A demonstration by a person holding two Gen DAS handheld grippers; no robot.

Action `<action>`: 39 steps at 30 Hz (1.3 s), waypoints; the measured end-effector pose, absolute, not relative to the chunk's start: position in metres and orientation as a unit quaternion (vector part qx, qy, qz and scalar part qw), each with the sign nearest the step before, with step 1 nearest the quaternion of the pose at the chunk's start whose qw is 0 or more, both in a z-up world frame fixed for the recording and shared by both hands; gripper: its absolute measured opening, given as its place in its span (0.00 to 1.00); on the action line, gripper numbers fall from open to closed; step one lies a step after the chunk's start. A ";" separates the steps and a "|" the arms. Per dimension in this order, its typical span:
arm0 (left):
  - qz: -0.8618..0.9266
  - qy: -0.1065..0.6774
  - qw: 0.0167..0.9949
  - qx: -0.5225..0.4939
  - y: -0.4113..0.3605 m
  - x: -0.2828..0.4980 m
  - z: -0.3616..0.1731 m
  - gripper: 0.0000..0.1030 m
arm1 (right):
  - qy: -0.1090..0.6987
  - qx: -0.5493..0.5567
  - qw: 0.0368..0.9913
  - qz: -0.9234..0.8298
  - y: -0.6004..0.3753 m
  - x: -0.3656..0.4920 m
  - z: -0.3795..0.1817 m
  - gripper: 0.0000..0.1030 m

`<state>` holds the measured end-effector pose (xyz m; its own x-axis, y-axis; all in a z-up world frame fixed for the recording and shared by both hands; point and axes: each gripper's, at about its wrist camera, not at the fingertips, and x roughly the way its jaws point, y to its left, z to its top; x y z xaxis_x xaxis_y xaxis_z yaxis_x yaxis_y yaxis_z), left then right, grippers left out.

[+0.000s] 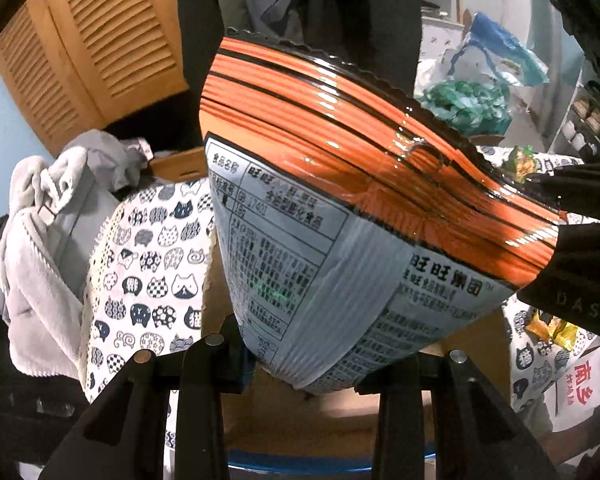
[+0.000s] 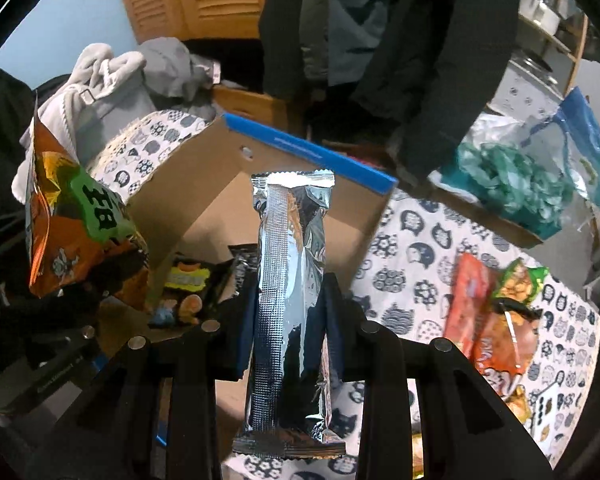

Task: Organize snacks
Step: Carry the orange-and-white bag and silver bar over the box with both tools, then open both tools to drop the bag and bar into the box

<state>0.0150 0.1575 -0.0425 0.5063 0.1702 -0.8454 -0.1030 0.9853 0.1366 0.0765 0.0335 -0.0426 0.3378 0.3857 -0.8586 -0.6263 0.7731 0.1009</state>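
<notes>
Cat-print cloth (image 2: 416, 240) over the counter, open cardboard box (image 2: 204, 184) on it, louvred doors (image 1: 100, 40) and hung coats (image 2: 380, 20) behind. Left gripper (image 1: 300, 364) pinching an orange bag (image 1: 340, 208); right gripper (image 2: 288, 320) pinching a silver packet (image 2: 292, 280) above the box

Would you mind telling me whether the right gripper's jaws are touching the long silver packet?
Touching. The right wrist view shows the right gripper with both jaws pressed against the sides of the silver packet, holding it upright above the cardboard box.
</notes>
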 end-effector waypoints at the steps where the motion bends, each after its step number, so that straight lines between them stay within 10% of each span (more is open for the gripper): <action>1: 0.080 0.495 0.865 0.031 0.160 0.016 -0.045 0.35 | 0.484 -0.124 0.807 0.315 0.037 0.078 -0.044 0.29; 26: 0.096 0.590 0.802 -0.002 0.189 0.069 -0.122 0.37 | 0.553 -0.120 0.760 0.320 0.081 0.118 -0.115 0.29; 31: 0.105 0.589 0.801 0.023 0.183 0.070 -0.120 0.64 | 0.558 -0.117 0.759 0.315 0.077 0.119 -0.120 0.29; 39: 0.101 0.577 0.809 0.040 0.172 0.065 -0.101 0.76 | 0.543 -0.105 0.769 0.320 0.068 0.116 -0.105 0.55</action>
